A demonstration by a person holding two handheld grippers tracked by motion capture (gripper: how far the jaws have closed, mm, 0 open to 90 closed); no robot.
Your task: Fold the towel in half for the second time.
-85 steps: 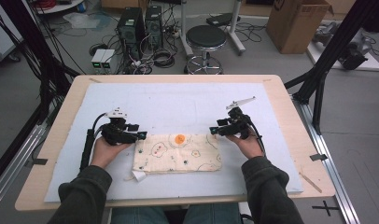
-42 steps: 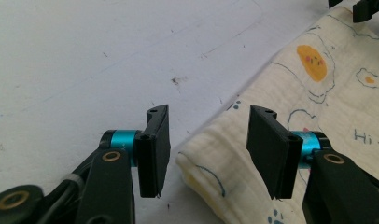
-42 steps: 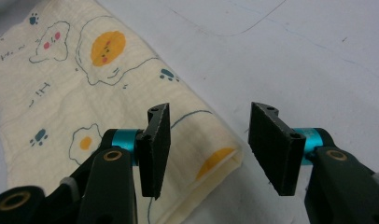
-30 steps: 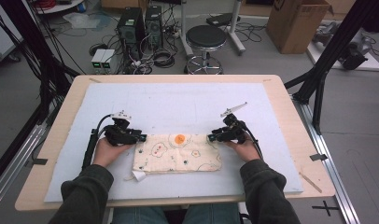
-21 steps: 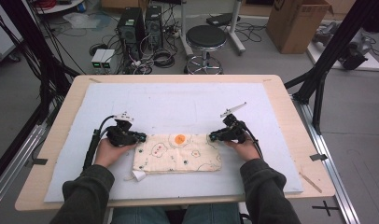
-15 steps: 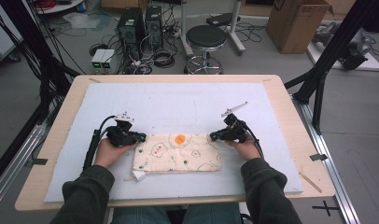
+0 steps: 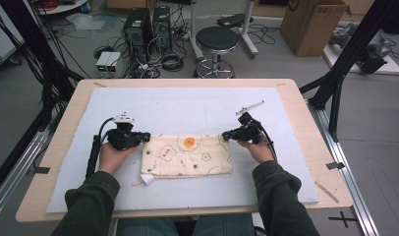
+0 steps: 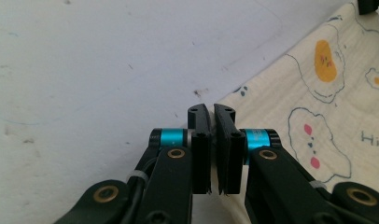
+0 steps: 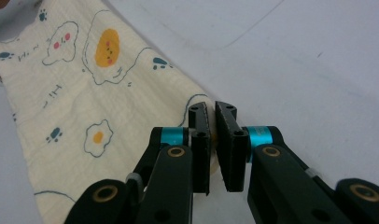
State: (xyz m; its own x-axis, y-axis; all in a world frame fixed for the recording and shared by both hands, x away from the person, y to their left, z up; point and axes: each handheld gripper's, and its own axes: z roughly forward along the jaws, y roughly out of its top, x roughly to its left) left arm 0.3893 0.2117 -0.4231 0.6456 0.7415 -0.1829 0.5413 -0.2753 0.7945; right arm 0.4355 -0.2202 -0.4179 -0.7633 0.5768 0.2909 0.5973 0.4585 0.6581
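A folded cream cloth [image 7: 187,155], printed with fried eggs, blue paw marks and small faces, is lying on a pale sheet [image 7: 187,110] that is covering a light wooden table [image 7: 305,123], near the person's edge and between the two hands. The only writing that is reading clearly is "Hi" [image 8: 368,137], printed in blue on the cloth in the left gripper view; fainter blue letters near the paw marks in the right gripper view are too small to make out. At the left, the left gripper [image 8: 212,112] is pinching the cloth's far left corner, its jaws having just been closing and now standing pressed together on the fabric edge. At the right, the right gripper [image 9: 212,109] is clamping the far right corner in the same manner, its jaws likewise having just been closing, with the cloth edge caught between them. In the high view, the left gripper [image 7: 147,136] and right gripper [image 7: 225,134] are lying level at either end of the cloth's far edge. Beyond the table, computer towers [image 7: 146,27], tangled cables, a round black stool [image 7: 216,39] and a cardboard box [image 7: 313,22] are standing on a grey floor. Dark frame struts are cutting across both upper corners, and the person's sleeves are running off the bottom edge.
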